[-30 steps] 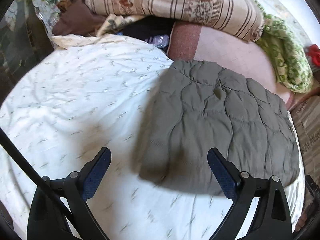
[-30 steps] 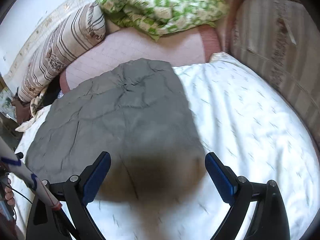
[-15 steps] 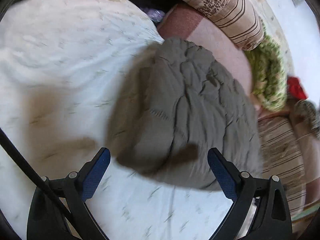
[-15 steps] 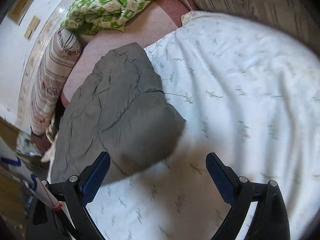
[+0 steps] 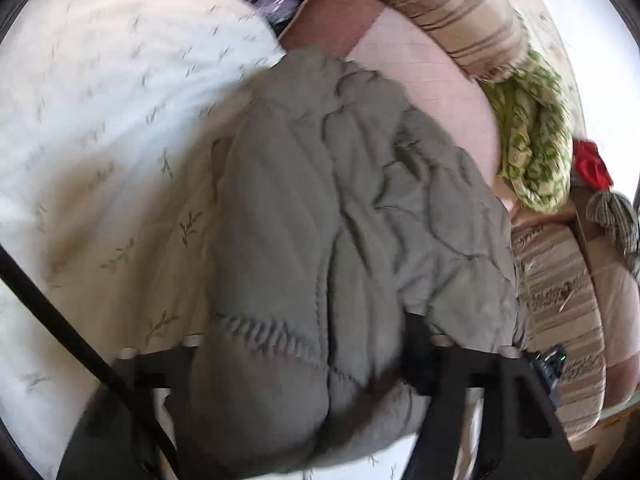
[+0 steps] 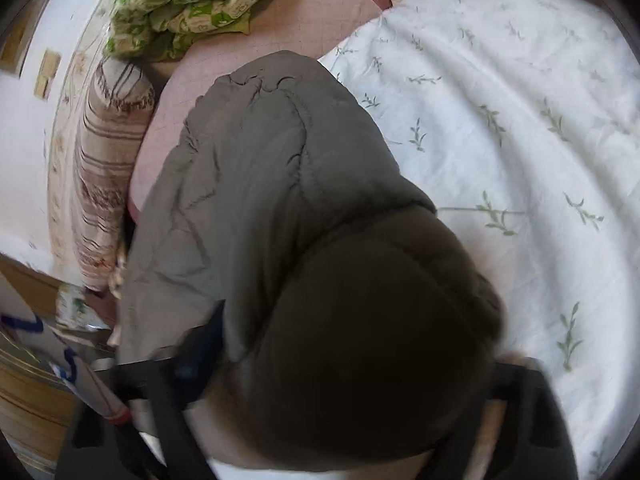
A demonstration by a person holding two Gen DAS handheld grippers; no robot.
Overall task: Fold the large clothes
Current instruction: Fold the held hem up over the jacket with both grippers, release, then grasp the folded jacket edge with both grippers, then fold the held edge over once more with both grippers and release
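Note:
A grey quilted jacket (image 5: 360, 184) lies folded on the bed, reaching back to the pink cover. In the left wrist view its near left corner bulges up between the fingers of my left gripper (image 5: 308, 340). The jaws are closing, and the fabric fills the gap and hides the left finger. In the right wrist view the near right corner of the jacket (image 6: 260, 160) is bunched, dark and in shadow, between the fingers of my right gripper (image 6: 360, 340). Its jaws are closing too, and the puffy cloth spills over the right finger.
A white leaf-print sheet (image 5: 100, 100) (image 6: 520, 120) covers the bed around the jacket. At the head end, on the pink cover (image 5: 420, 68), lie a striped bolster (image 5: 460, 12) (image 6: 104, 168) and a green patterned quilt (image 5: 532, 136) (image 6: 188, 4). A black cable (image 5: 60, 320) crosses low on the left.
Both grippers came down and forward onto the jacket's near edge. Their jaws stood wide over the bed before; now they have narrowed, with jacket corners bunched between them.

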